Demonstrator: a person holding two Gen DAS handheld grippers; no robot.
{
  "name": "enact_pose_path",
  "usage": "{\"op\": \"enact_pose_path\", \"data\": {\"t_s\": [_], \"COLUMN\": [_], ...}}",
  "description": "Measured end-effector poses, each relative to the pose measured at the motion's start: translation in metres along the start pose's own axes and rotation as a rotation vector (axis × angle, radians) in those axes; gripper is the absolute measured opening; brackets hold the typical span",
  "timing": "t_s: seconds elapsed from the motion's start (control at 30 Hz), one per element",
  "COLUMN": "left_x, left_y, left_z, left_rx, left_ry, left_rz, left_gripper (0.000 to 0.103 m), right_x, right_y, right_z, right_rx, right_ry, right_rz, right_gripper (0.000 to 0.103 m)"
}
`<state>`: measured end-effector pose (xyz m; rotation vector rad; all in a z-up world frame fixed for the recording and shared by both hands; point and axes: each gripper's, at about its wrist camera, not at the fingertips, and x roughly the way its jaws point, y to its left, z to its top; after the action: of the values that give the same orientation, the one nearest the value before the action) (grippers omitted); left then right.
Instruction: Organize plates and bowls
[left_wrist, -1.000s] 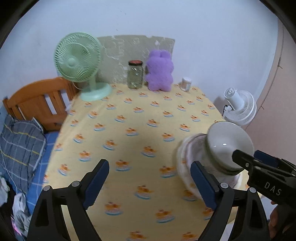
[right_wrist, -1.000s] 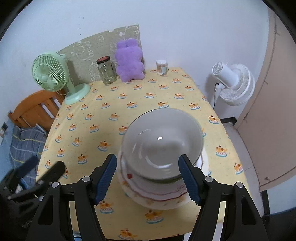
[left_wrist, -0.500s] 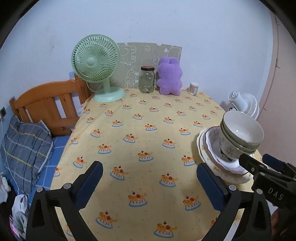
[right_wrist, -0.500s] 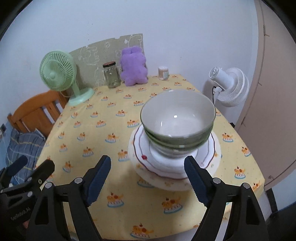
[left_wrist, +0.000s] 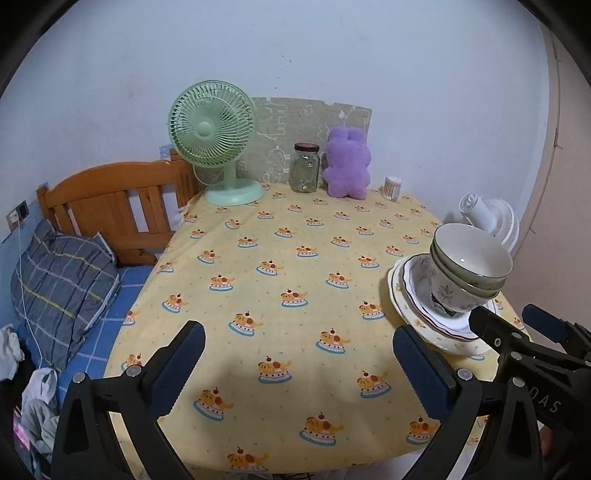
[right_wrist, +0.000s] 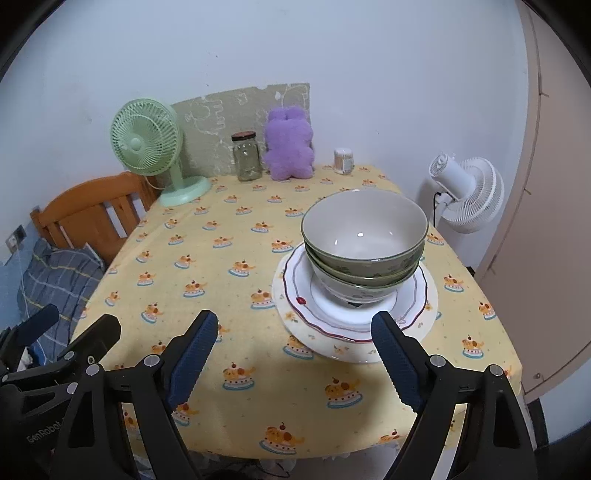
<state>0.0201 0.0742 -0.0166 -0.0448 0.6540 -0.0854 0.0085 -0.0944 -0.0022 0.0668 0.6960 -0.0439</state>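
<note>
The counter (right_wrist: 229, 236) is covered with a yellow cloth printed with small cakes; on its right part, near the front edge, stands the stack of dishes. At the bottom lies a cream plate (right_wrist: 430, 314) with little flowers; on it rests a white plate (right_wrist: 295, 291) with a dark red wavy rim; in this plate sit the nested bowls (right_wrist: 364, 236), the upper ones green outside and pale inside, the lowest one white with a leaf pattern; they lean a little rather than sit level. In the left wrist view the same bowls (left_wrist: 469, 266) show at the right side, on the plates.

The right gripper (right_wrist: 291, 358) hovers just in front of the stack; its fingers (right_wrist: 192, 354) are apart and are opening more; nothing is between them, and the right finger stands before the rim of the cream plate without a clear touch. The left gripper (left_wrist: 295, 369) is over bare cloth to the left of the stack; its fingers (left_wrist: 177, 365) are spread wide and hold nothing.

At the far edge of the counter, by the wall, stand a green fan (right_wrist: 147, 147), a glass jar (right_wrist: 246, 157) with a dark lid, a purple plush toy (right_wrist: 290, 147) and a small container (right_wrist: 343, 160). Beside the counter on the right is a white fan (right_wrist: 469, 192); on the left is a wooden bed frame (left_wrist: 110, 206) with a checked pillow (left_wrist: 62, 280).
</note>
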Motion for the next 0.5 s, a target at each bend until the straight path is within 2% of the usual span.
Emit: {"op": "enact_pose_path", "data": {"t_s": [0.5], "left_x": [-0.020], "left_y": [-0.005], "left_z": [-0.010], "left_rx": [-0.014], "left_ry": [-0.045], "left_rz": [0.030], "left_gripper": [0.103], "right_x": [-0.018], "right_y": [-0.003], "right_z": [-0.009], "right_rx": [-0.018], "right_ry": [-0.030], "right_rz": [0.008], "right_gripper": [0.087]}}
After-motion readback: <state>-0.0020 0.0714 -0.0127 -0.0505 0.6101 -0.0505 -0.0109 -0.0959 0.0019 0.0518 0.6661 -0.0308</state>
